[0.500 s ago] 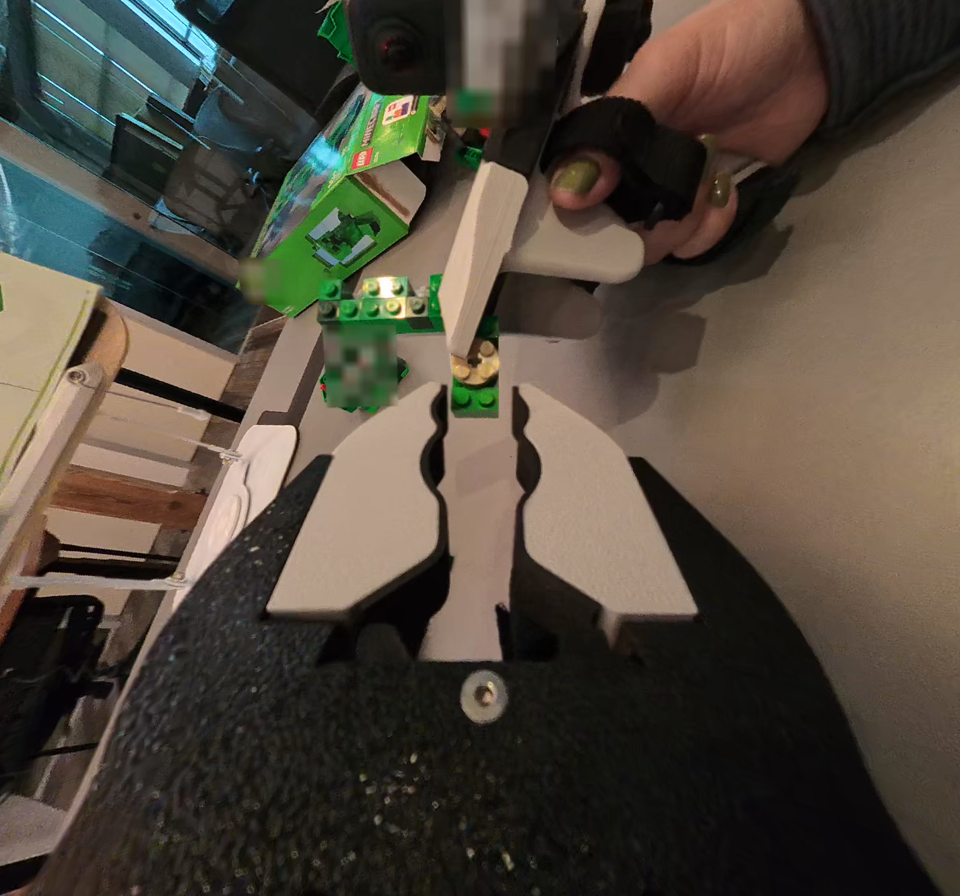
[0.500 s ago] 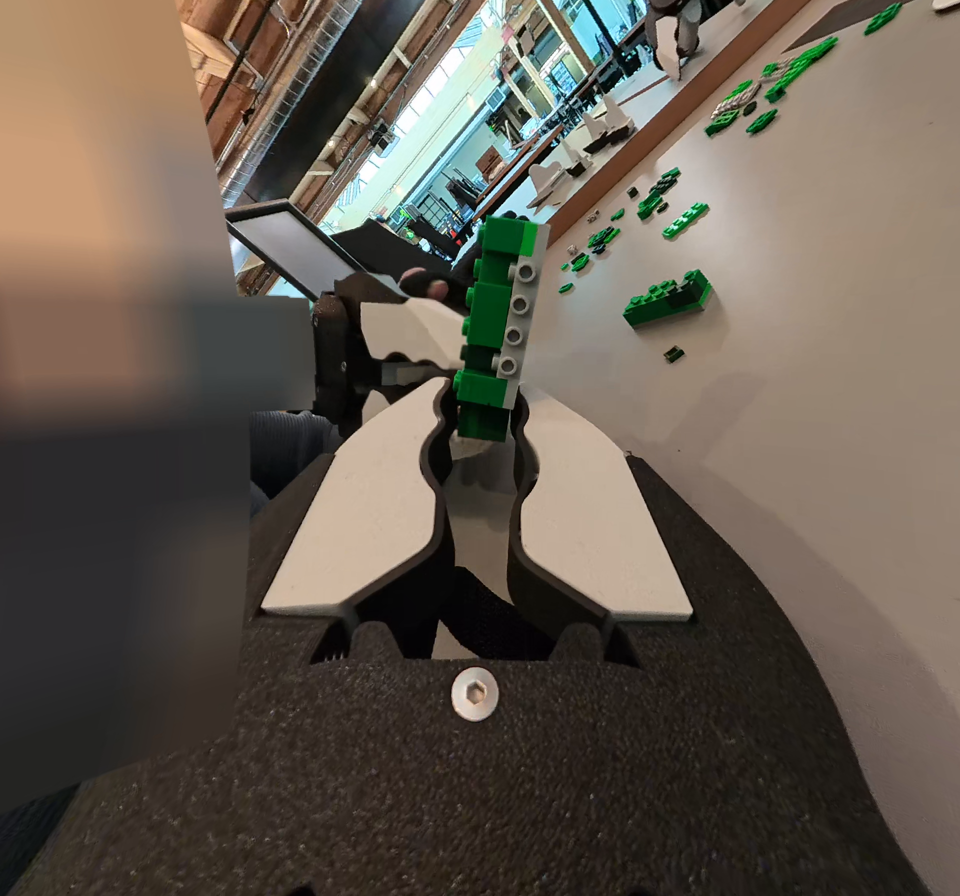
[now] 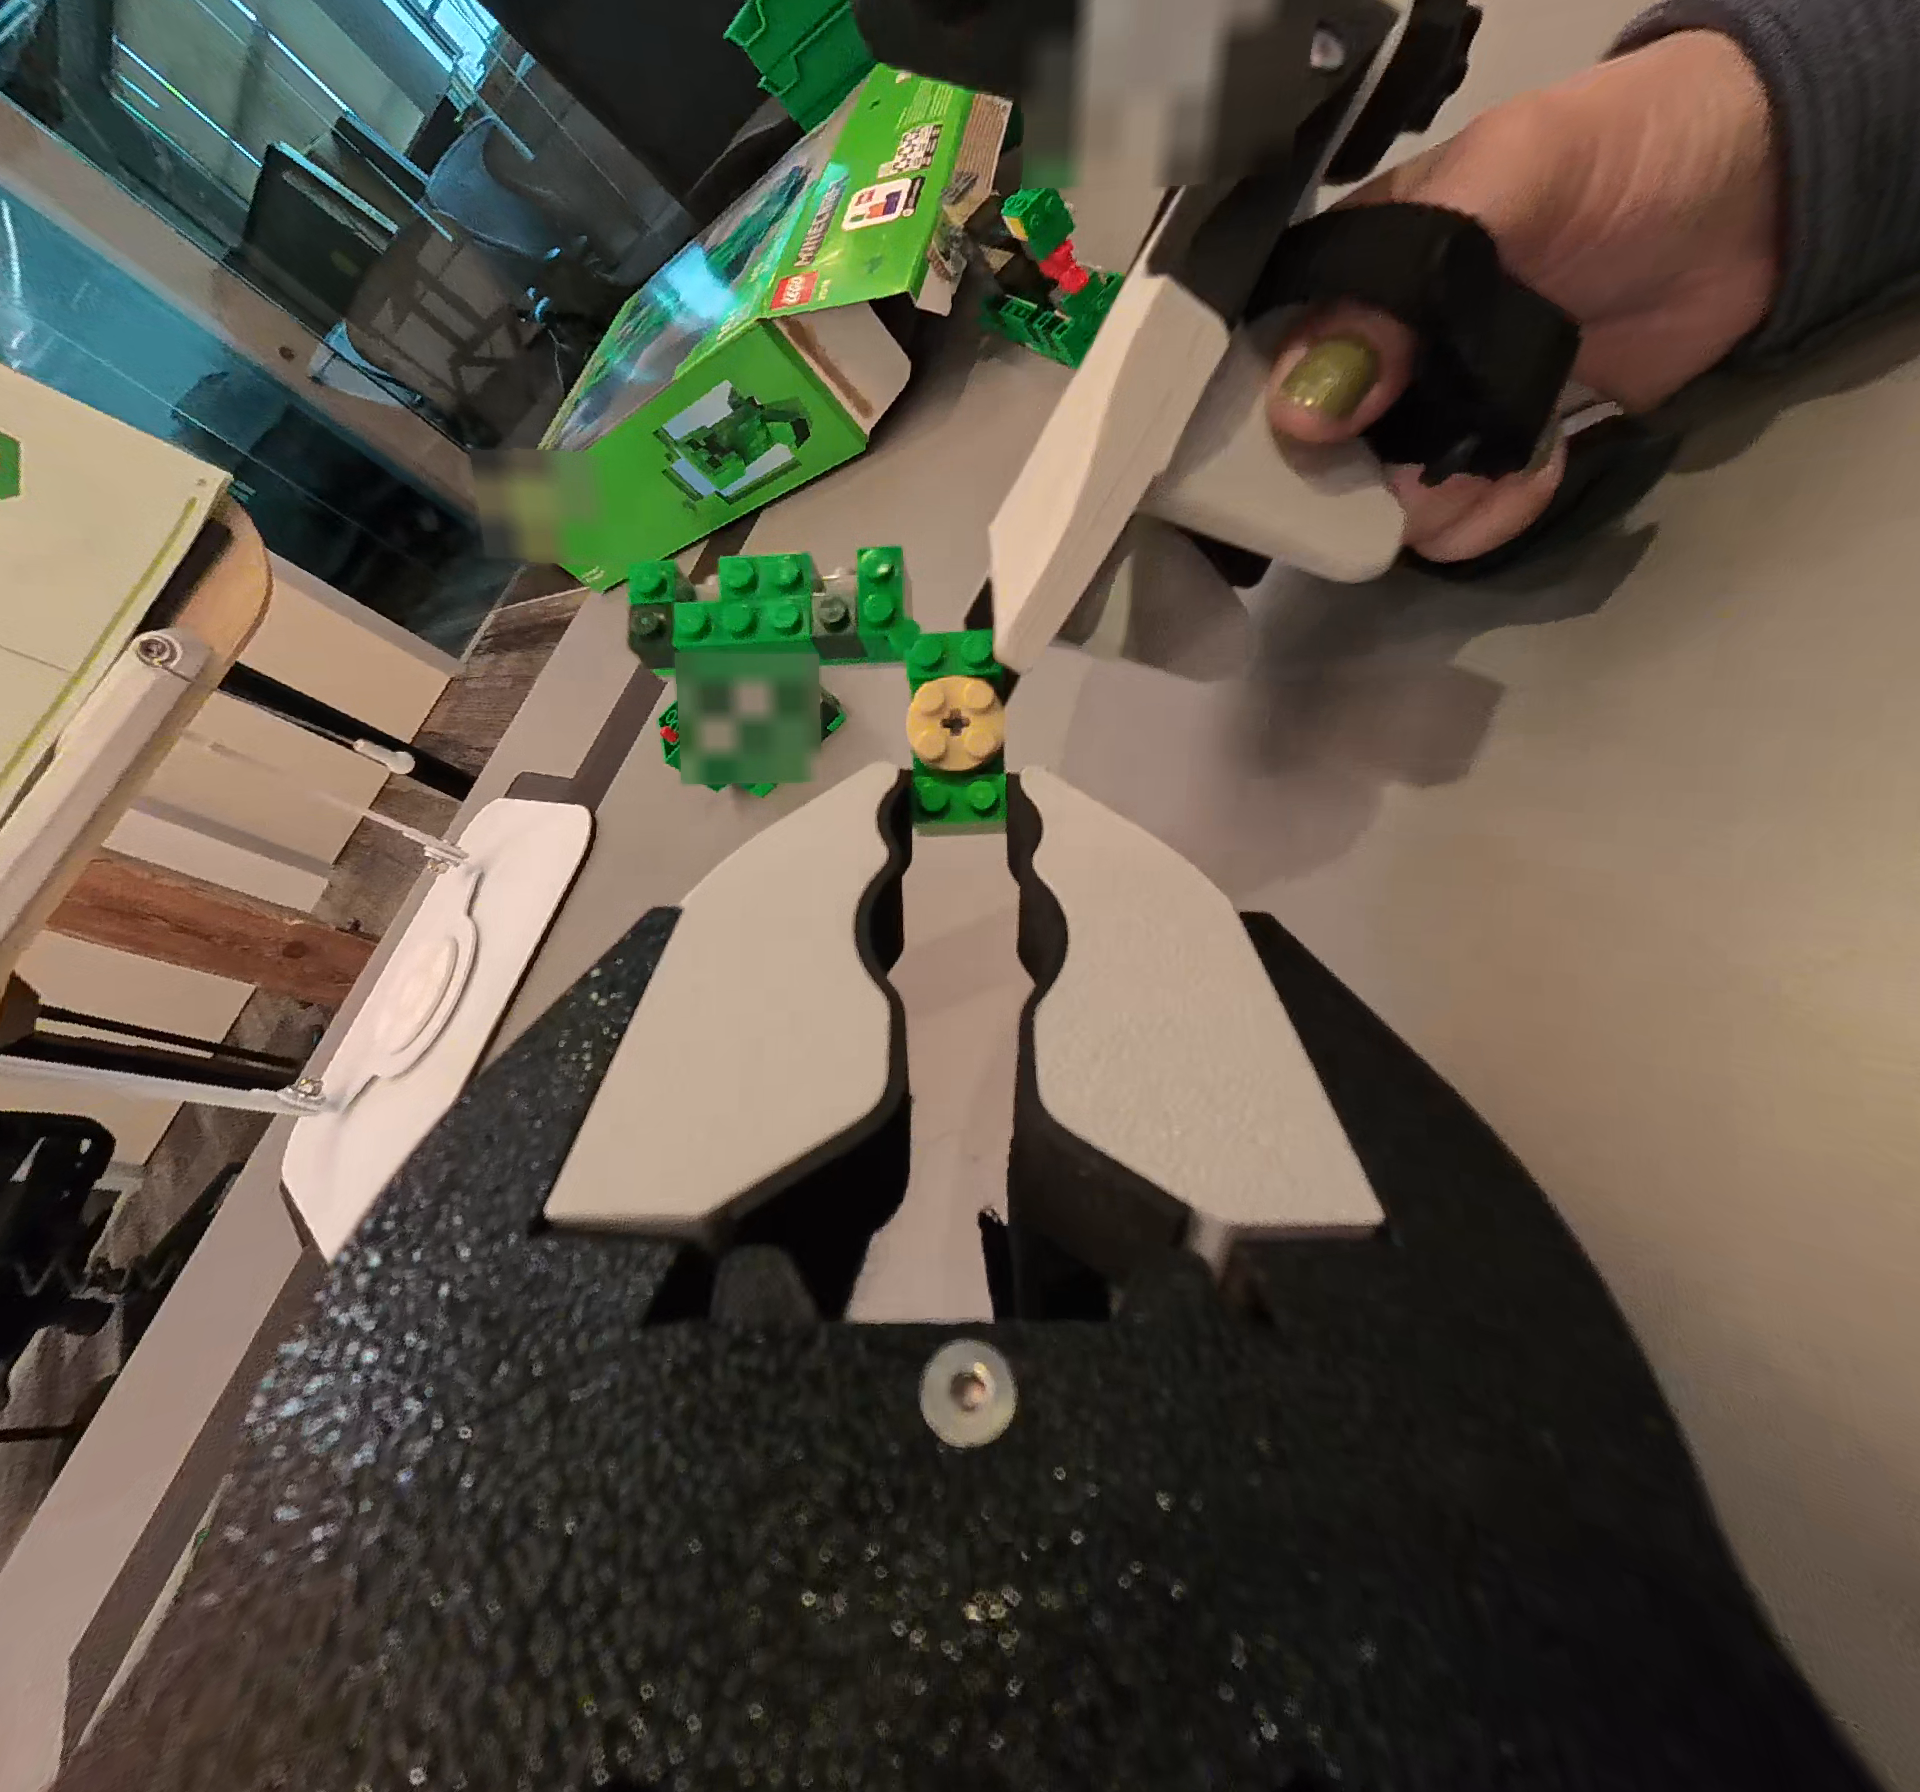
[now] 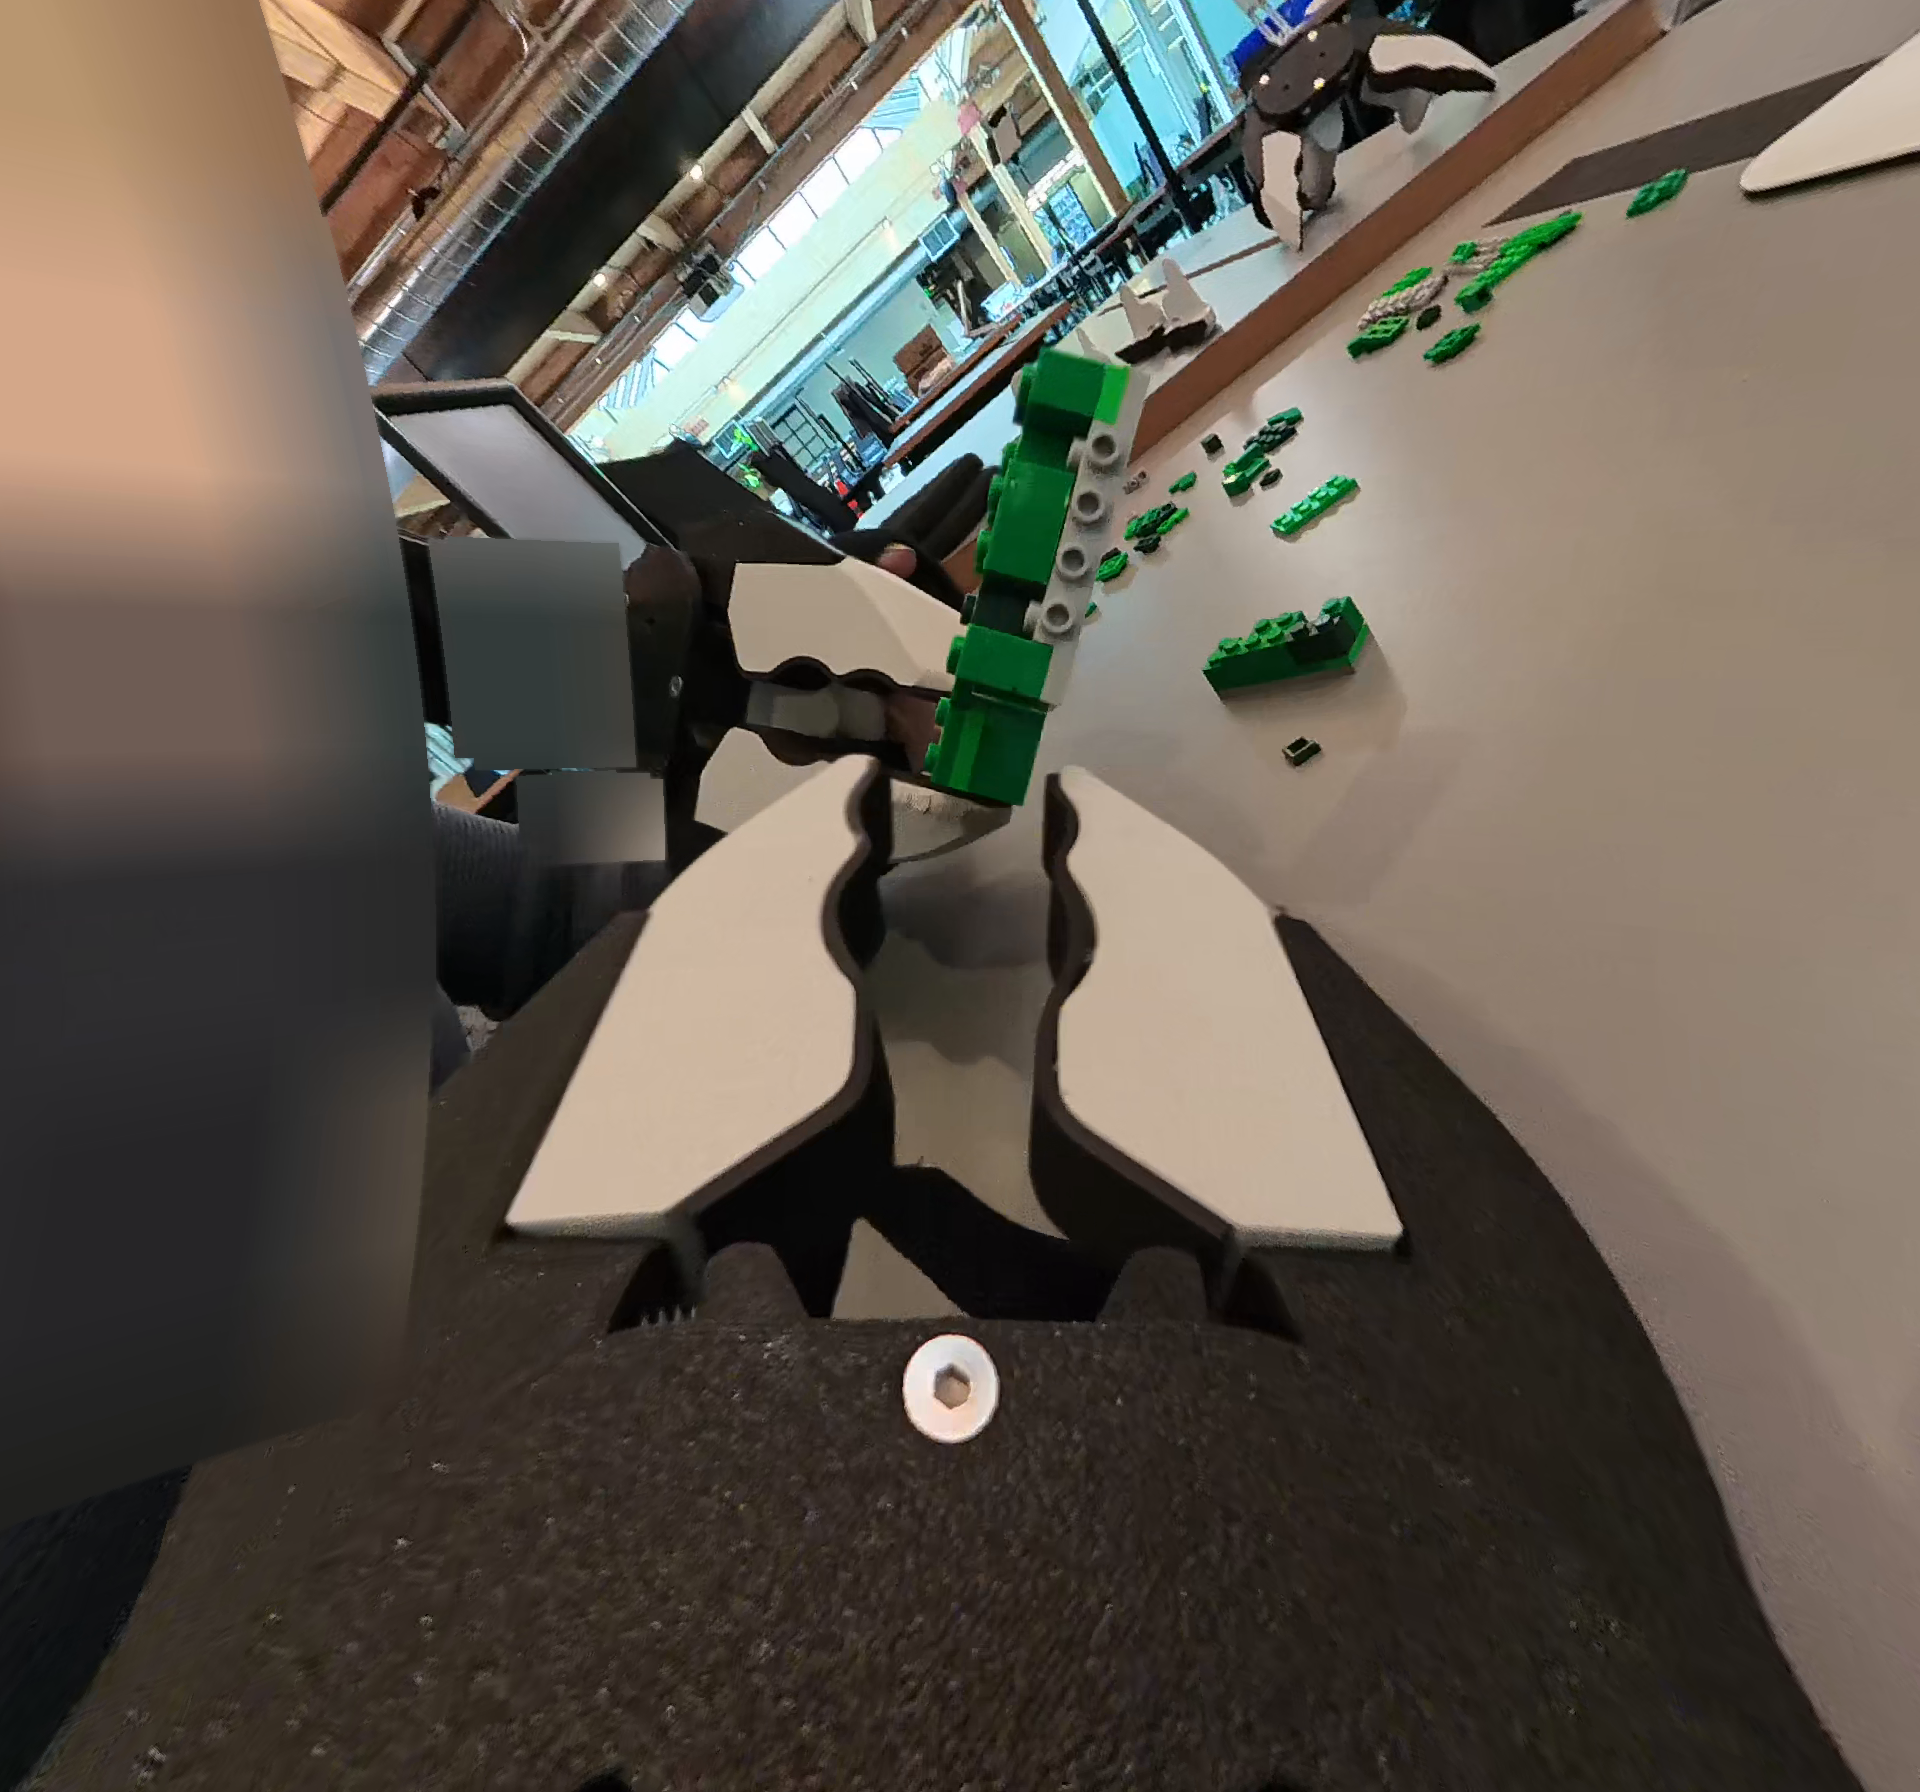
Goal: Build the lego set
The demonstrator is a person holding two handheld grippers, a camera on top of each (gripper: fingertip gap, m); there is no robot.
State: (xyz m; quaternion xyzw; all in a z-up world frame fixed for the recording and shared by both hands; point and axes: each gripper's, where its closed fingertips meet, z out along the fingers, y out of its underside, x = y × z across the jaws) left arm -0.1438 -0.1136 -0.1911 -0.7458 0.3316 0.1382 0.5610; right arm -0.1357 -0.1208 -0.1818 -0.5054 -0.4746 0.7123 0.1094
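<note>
Left of the green-and-grey studded plastic brick column (image 4: 1023, 579), a blocky green brick figure (image 3: 748, 620) stands on the matte grey tabletop (image 3: 1455, 1015). It looks like a finished sub-build parked out of the way. Beyond it lies the glossy green cardboard set box (image 3: 727, 392), flap open.

The column itself is off the table. The left gripper (image 3: 958, 807) is pinched narrowly on its near end, white contoured fingers against the smooth sides, probably so the studs and the tan round plate (image 3: 956, 724) stay exposed for joining.

At the column's other end is the right gripper (image 4: 961, 792), its jaws spread wider than the bricks. One fingertip (image 3: 1023, 599) sits just beside the column; whether it touches, I cannot tell. My guess is that it is lining up to press or re-grip.

Right of the column, a stepped dark-and-bright green brick block (image 4: 1288, 646) and scattered small green plates (image 4: 1314, 506) wait on the tabletop — presumably the parts supply.
</note>
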